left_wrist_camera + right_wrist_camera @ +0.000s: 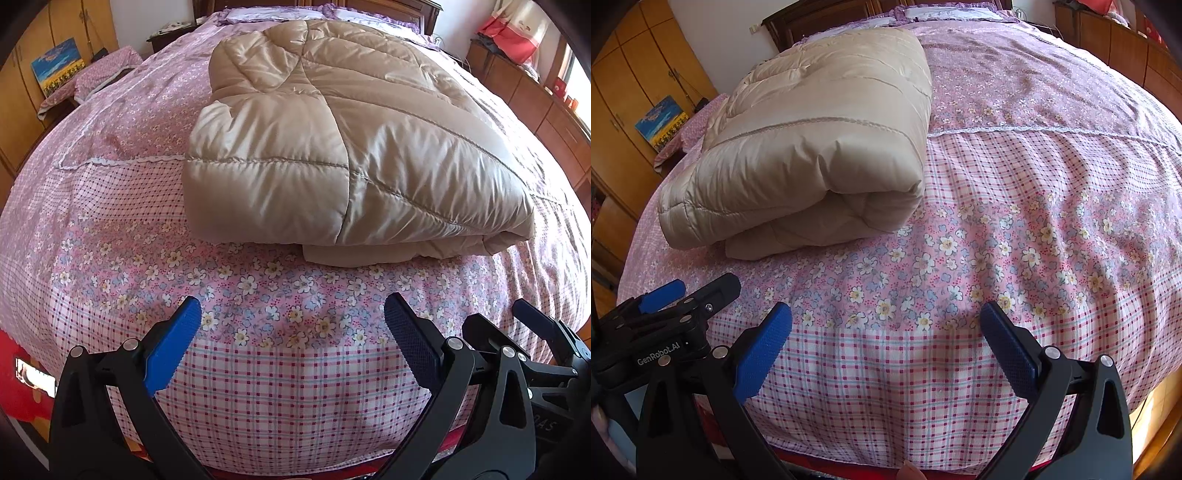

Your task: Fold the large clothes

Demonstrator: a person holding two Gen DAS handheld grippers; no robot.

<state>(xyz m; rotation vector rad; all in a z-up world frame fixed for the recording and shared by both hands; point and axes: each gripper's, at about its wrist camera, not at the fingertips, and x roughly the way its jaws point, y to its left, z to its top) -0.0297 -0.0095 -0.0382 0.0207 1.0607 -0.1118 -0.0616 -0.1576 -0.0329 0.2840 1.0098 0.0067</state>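
Observation:
A shiny beige quilted padded garment (332, 140) lies folded into a thick bundle on the bed, its folded layers showing at the near end (827, 214). My left gripper (291, 332) hovers open over the foot of the bed, well short of the bundle, with nothing between its blue pads. My right gripper (886, 334) is also open and holds nothing, to the right of the bundle's near end. In the left wrist view the right gripper (524, 332) shows at the lower right; in the right wrist view the left gripper (687, 295) shows at the lower left.
The bed (258, 387) wears a pink floral and checked cover. Pillows (266, 13) lie at the dark wooden headboard. Wooden wardrobes (631, 74) and a small painting (59, 64) stand at the left, low wooden cabinets (535, 103) at the right.

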